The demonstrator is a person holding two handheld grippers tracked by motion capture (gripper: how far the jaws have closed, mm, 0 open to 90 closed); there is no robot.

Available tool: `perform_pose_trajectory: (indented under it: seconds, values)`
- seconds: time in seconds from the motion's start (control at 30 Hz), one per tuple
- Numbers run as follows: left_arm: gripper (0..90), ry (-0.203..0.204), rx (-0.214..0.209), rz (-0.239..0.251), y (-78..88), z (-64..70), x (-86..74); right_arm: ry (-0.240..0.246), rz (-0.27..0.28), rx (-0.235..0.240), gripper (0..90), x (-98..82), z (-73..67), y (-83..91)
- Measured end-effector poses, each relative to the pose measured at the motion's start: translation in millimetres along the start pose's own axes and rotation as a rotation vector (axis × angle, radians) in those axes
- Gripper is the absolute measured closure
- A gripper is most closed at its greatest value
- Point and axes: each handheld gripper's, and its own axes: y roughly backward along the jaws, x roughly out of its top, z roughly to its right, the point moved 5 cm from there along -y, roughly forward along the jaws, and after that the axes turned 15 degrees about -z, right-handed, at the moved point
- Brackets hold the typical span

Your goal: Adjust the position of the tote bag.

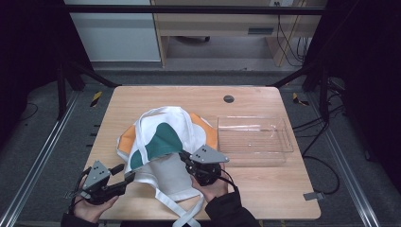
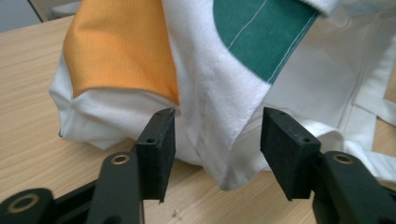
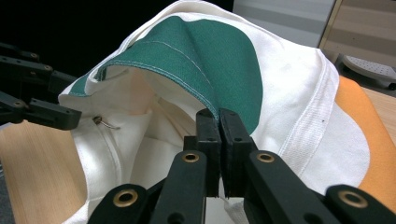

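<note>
From the high view, the cloth bag (image 1: 163, 142) — white with a green patch and orange panels — lies crumpled near the middle of the table (image 1: 142, 97), its straps trailing toward my edge. A clear plastic tray (image 1: 253, 137) sits just to its right. My right gripper (image 1: 185, 158) pinches the bag's mouth at the green rim; my left gripper (image 1: 126, 176) sits at the near left corner of the fabric.

In the left gripper view, the jaws stand apart with a white fold of the bag hanging between them, and neither pad presses on it. To do this step well, I would judge it best to settle on the hem itself, not the loose fold beneath, so the bite takes one layer only.

In the right gripper view, the jaws are clamped tight on the stitched green edge (image 3: 187, 70) of the opening, and the mouth gapes behind them. The left gripper (image 3: 51, 114) shows at the far side of that opening. I would keep this hold steady and level — any tug now could drag the whole bag across the wood.
</note>
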Motion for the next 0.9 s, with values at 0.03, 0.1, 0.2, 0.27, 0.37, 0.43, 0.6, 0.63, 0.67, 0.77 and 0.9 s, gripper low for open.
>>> perform_pose_trajectory:
  seconds: [0.03, 0.1, 0.2, 0.27, 0.37, 0.43, 0.6, 0.63, 0.67, 0.77, 0.9]
  values:
    - [41.9, 0.007, 0.002, 0.004, 1.2, 0.6, 0.9, 0.001, 0.000, 0.001, 87.9, 0.2, 0.2, 0.1]
    - [39.7, 0.010, -0.002, 0.015, 3.0, 1.4, 2.5, -0.002, -0.001, -0.001, 87.9, 0.7, 0.3, 0.5]
    - [37.2, 0.013, -0.007, 0.034, 7.6, 2.7, 5.7, -0.008, 0.001, 0.000, 87.9, 1.8, 0.8, 1.1]
    - [36.1, 0.014, -0.010, 0.044, 10.5, 3.5, 7.9, -0.010, 0.004, 0.000, 88.0, 2.0, 1.3, 1.3]
    - [35.3, 0.017, -0.010, 0.053, 13.5, 5.4, 10.8, -0.013, 0.005, 0.000, 87.9, 2.0, 1.6, 1.4]
    - [35.2, 0.011, -0.010, 0.055, 15.4, 7.5, 12.8, -0.011, 0.005, -0.003, 88.0, 2.3, 1.6, 1.6]
    - [33.7, 0.004, 0.006, 0.067, 19.8, 11.2, 18.4, -0.011, 0.005, -0.003, 87.9, 2.6, 1.6, 1.3]
    - [33.3, -0.001, 0.008, 0.068, 20.5, 11.2, 19.4, -0.012, 0.006, -0.002, 87.9, 2.6, 1.6, 1.2]
    - [32.8, 0.004, 0.008, 0.072, 20.9, 11.9, 20.2, -0.012, 0.005, -0.002, 87.9, 2.6, 1.7, 1.1]
    - [31.7, 0.001, 0.004, 0.073, 22.3, 13.0, 23.2, -0.015, 0.005, 0.001, 87.9, 2.8, 1.8, 1.1]
    - [31.3, -0.010, 0.010, 0.076, 25.2, 15.7, 28.8, -0.014, 0.007, -0.001, 87.9, 2.8, 1.9, 1.2]
